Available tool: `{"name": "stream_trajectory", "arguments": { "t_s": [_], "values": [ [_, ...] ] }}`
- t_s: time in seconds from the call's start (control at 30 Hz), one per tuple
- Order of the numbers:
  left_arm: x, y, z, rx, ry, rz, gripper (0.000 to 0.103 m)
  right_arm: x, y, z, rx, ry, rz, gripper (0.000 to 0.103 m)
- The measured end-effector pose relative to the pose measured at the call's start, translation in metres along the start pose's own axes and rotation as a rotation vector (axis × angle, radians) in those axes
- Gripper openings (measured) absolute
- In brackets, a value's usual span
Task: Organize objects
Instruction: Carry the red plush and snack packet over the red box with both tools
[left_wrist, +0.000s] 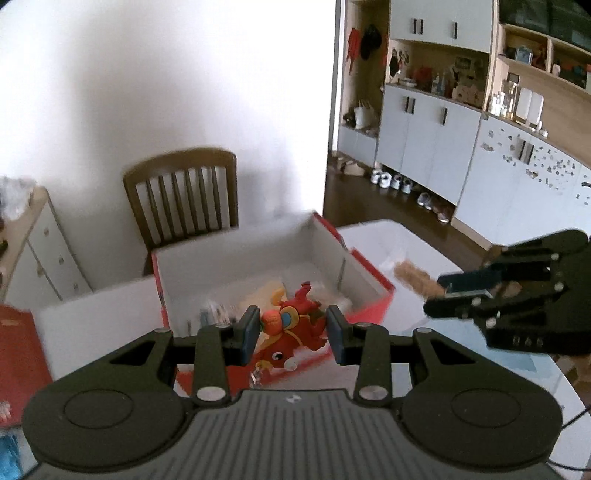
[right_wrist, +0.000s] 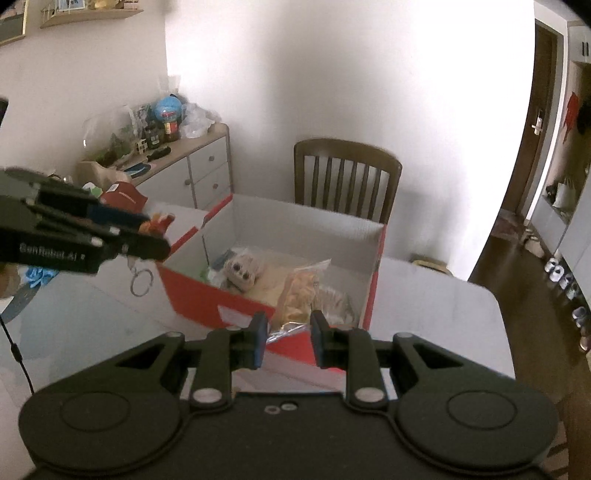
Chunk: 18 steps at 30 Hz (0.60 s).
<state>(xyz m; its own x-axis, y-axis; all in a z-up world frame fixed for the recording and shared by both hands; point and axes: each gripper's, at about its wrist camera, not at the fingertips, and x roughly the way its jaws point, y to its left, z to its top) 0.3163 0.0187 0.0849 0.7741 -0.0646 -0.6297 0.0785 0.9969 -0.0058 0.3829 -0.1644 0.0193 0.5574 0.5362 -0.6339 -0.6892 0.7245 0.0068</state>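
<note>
A red cardboard box (left_wrist: 236, 254) with white inside walls stands open on the white table (left_wrist: 96, 317). My left gripper (left_wrist: 291, 332) is shut on a red and orange toy figure (left_wrist: 295, 343), held above the box's near edge. From the right wrist view the left gripper (right_wrist: 155, 232) is at the left, with the toy (right_wrist: 159, 223) in its tips and a key ring (right_wrist: 142, 282) dangling below. My right gripper (right_wrist: 288, 338) is shut on the end of a clear bag (right_wrist: 303, 291) of tan pieces, in front of the box (right_wrist: 207, 295). A grey plush (right_wrist: 242, 273) lies inside.
A wooden chair (right_wrist: 347, 173) stands behind the table against the wall. A cluttered sideboard (right_wrist: 199, 162) is at the left. A flat red piece (left_wrist: 14, 347) lies on the table's left. Cabinets (left_wrist: 424, 140) and shoes line the floor beyond the table's right edge (right_wrist: 498, 317).
</note>
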Motion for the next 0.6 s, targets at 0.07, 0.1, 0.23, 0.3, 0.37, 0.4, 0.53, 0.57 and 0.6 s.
{"name": "stream_trajectory", "arguments": {
  "t_s": [0.07, 0.1, 0.23, 0.3, 0.37, 0.4, 0.53, 0.57, 0.6],
  "values": [
    [0.005, 0.003, 0.012, -0.001, -0.008, 0.007, 0.037, 0.009, -0.002, 0.008, -0.004, -0.003, -0.003, 0.024],
    [0.009, 0.005, 0.019, -0.003, -0.01, 0.011, 0.037, 0.013, -0.003, 0.012, -0.006, -0.003, -0.005, 0.024],
    [0.03, 0.013, 0.035, -0.017, -0.012, 0.009, 0.037, 0.031, -0.009, 0.024, -0.008, -0.001, -0.012, 0.024],
    [0.043, 0.017, 0.04, -0.025, -0.002, 0.015, 0.037, 0.041, -0.011, 0.03, -0.014, 0.002, -0.019, 0.024],
    [0.055, 0.02, 0.044, -0.023, 0.006, 0.026, 0.037, 0.051, -0.015, 0.034, -0.016, 0.005, -0.021, 0.024],
    [0.062, 0.022, 0.045, -0.026, 0.014, 0.03, 0.037, 0.056, -0.017, 0.036, -0.016, 0.008, -0.021, 0.024],
    [0.089, 0.028, 0.046, -0.025, 0.044, 0.058, 0.037, 0.076, -0.021, 0.039, -0.012, 0.023, -0.016, 0.024],
    [0.096, 0.029, 0.046, -0.024, 0.055, 0.064, 0.037, 0.082, -0.022, 0.039, -0.01, 0.029, -0.013, 0.024],
    [0.104, 0.03, 0.046, -0.023, 0.066, 0.069, 0.037, 0.087, -0.023, 0.039, -0.007, 0.035, -0.011, 0.024]
  ]
}}
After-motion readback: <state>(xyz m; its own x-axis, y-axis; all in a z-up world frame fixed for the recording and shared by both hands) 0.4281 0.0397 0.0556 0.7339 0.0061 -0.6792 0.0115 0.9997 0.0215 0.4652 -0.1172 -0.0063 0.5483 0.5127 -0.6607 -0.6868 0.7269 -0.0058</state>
